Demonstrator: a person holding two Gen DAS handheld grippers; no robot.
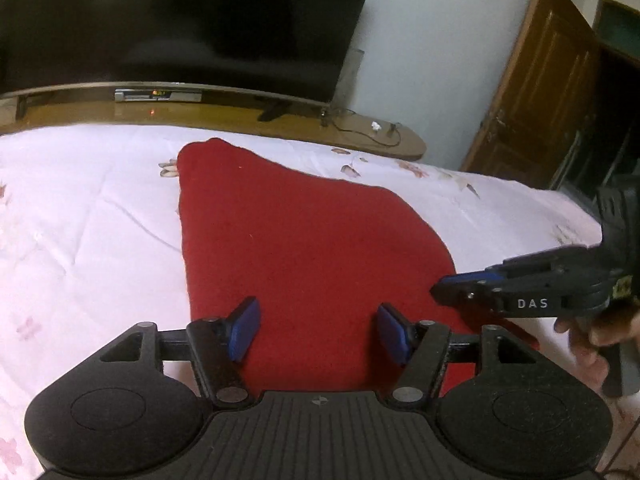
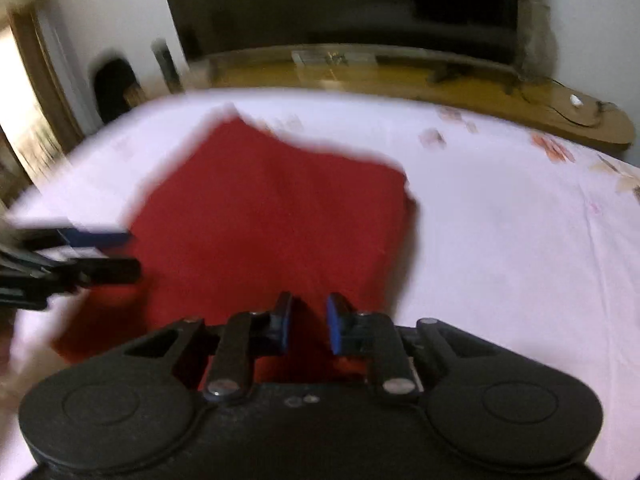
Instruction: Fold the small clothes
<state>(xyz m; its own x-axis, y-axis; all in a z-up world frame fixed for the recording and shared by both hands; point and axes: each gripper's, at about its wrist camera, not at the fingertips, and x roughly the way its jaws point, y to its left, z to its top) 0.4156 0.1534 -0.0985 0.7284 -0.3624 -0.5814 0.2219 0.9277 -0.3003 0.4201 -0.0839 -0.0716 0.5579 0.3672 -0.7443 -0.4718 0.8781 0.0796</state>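
A red garment [image 1: 300, 232] lies flat on the pale floral bed sheet [image 1: 80, 220], folded into a rough tapering shape. My left gripper [image 1: 316, 312] hovers over its near edge, jaws wide open with only the cloth below showing between the blue pads. My right gripper [image 1: 438, 290] comes in from the right at the garment's right edge, held by a hand. In the blurred right wrist view my right gripper [image 2: 308, 308] has a narrow gap between its pads, with the red garment [image 2: 272, 220] beneath and nothing pinched. The left gripper [image 2: 132, 252] shows at the left.
Beyond the bed a long wooden stand [image 1: 360, 128] carries a big dark television [image 1: 180, 20] and some cables. A brown wooden door [image 1: 540, 100] stands at the far right. White sheet [image 2: 500, 260] spreads right of the garment.
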